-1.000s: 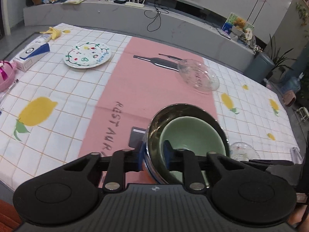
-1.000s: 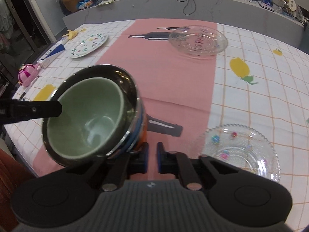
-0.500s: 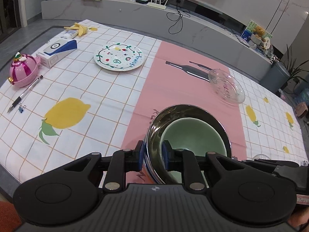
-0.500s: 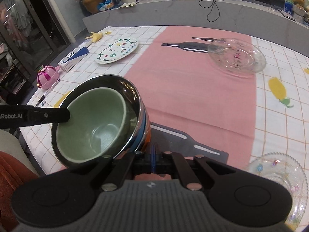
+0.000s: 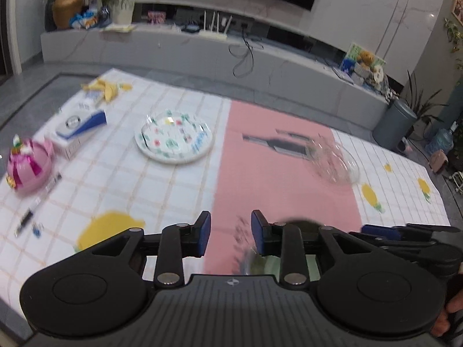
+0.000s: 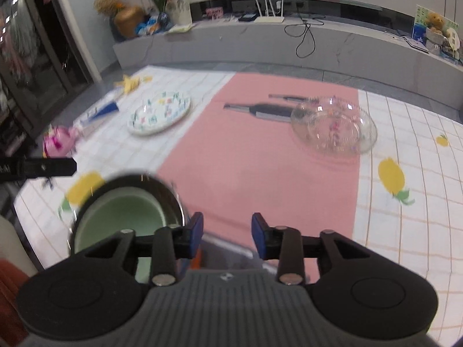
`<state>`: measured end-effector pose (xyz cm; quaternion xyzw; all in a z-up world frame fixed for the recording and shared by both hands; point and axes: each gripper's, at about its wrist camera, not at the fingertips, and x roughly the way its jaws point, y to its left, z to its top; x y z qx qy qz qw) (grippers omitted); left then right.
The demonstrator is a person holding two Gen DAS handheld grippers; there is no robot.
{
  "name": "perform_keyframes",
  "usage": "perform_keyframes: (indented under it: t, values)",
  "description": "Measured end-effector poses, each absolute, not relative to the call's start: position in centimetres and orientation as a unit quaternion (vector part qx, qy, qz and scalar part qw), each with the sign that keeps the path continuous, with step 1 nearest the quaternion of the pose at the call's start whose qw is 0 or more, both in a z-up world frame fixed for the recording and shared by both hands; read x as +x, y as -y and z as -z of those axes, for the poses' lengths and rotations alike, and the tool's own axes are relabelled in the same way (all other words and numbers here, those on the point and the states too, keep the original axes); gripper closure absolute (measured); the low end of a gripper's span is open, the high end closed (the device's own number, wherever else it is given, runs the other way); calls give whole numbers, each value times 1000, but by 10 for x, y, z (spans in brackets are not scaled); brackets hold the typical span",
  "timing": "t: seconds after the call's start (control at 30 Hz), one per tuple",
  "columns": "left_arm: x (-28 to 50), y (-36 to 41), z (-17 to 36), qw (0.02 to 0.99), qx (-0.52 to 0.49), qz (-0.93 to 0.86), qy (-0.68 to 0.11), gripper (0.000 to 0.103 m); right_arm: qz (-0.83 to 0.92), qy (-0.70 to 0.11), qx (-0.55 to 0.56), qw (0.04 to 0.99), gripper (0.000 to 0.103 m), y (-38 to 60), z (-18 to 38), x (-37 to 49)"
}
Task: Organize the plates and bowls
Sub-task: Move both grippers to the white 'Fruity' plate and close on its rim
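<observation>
A steel bowl (image 6: 170, 193) with a green bowl (image 6: 118, 219) nested inside sits on the tablecloth near the front edge, left of my right gripper (image 6: 227, 235), which is open and empty. My left gripper (image 5: 230, 232) is open and empty; only a sliver of the bowls (image 5: 260, 263) shows under its right finger. A patterned white plate (image 5: 175, 140) lies at the far left, also in the right wrist view (image 6: 159, 112). A clear glass bowl (image 6: 334, 128) rests far right on the pink strip, also in the left wrist view (image 5: 335, 162).
A pink toy (image 5: 27, 166), a blue and white box (image 5: 79, 127), a pen (image 5: 37, 202) and a banana peel (image 5: 105, 89) lie on the left of the table. A grey counter (image 5: 260, 57) runs behind the table.
Both grippers have opened and let go of the nested bowls. Both have pulled back and up, and the bowls now rest on the table.
</observation>
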<state>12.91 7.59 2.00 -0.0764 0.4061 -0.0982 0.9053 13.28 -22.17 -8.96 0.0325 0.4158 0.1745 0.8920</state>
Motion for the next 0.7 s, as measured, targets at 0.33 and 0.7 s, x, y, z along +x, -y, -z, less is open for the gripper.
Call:
perform_keyframes:
  t: [0.33,0.7]
  values:
    - [213,-137,12,900,-192,67,-385,67,-196,-396,58,895,65,180,64,208]
    - [283,-200,68,901,-241,8,-361,67,-234,-436,84,865,69,101,85,306]
